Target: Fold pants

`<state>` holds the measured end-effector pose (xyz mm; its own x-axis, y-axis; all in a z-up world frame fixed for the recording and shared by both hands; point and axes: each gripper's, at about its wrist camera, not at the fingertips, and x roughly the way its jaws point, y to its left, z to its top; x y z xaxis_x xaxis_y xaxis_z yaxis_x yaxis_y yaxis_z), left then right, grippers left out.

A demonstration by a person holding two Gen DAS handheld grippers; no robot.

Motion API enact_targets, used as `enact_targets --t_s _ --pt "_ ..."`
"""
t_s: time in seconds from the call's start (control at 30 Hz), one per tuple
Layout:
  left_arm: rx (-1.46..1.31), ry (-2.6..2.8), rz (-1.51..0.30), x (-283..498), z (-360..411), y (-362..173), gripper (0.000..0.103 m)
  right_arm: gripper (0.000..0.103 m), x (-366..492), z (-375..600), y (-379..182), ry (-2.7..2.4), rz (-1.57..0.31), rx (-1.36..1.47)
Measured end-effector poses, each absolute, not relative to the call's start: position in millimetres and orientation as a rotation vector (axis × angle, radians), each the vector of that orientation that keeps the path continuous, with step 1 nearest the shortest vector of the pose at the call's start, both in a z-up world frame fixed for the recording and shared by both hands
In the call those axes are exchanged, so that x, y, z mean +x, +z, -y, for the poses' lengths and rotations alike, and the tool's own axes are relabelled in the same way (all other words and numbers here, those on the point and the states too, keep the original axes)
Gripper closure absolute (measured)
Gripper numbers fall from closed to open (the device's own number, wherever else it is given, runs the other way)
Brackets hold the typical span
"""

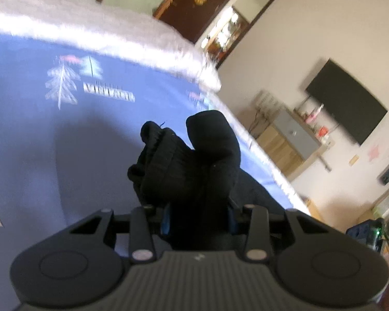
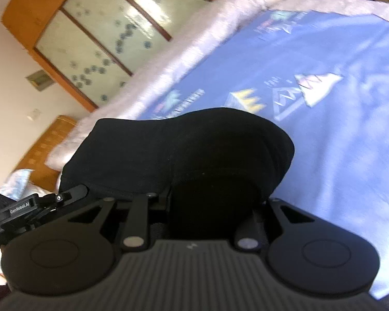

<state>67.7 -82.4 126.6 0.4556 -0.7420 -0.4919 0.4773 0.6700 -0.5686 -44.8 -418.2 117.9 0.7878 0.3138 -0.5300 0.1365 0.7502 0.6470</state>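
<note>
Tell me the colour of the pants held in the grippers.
Black pants, clearest in the right wrist view.

Blue bedsheet lies bare ahead — bunched black pants block the near centre.

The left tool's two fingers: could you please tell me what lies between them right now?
Bunched black pants fabric fills the gap of the left tool, hiding its fingertips; this shows in the left wrist view, above the blue bedsheet.

You are working over a bed spread with a blue sheet printed with pale trees and lettering. A fluffy white blanket lies along its edge, toward eleven o'clock in both wrist views.
</note>
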Motion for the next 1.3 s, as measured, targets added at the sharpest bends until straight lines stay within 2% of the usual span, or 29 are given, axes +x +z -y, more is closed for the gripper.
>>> enact_targets --t_s 0.2,0.33,0.53,0.73,0.83,0.97,1.17,1.3 --pt "-0.39 -0.705 -0.63 49.0 33.4 173.3 0.067 0.074 -11.3 384.3 160.0 0.247 -0.604 0.665" --pt "-0.382 -0.632 -0.568 29.2 -5.2 184.0 0.067 0.074 12.3 354.2 172.2 0.345 -0.597 0.608" --pt "-0.383 -0.495 -0.624 3.6 -53.2 149.4 0.067 0.074 39.5 297.5 149.7 0.451 -0.724 0.523" --pt "-0.457 -0.394 -0.772 14.8 -84.0 98.5 0.067 0.074 61.9 254.0 107.9 0.491 -0.902 0.482" --pt "-0.48 -0.391 -0.783 37.8 -89.3 94.6 0.067 0.075 78.7 239.8 110.2 0.499 -0.916 0.438" --pt "-0.453 -0.416 -0.703 86.8 -81.0 118.3 0.067 0.075 108.0 234.8 139.7 0.504 -0.828 0.358" --pt "-0.405 -0.415 -0.529 195.9 -54.1 162.1 0.065 0.074 209.4 255.0 182.0 0.471 -0.641 0.296" --pt "-0.399 -0.351 -0.485 281.7 -30.9 146.3 0.061 0.074 286.3 269.2 169.1 0.422 -0.546 0.281"
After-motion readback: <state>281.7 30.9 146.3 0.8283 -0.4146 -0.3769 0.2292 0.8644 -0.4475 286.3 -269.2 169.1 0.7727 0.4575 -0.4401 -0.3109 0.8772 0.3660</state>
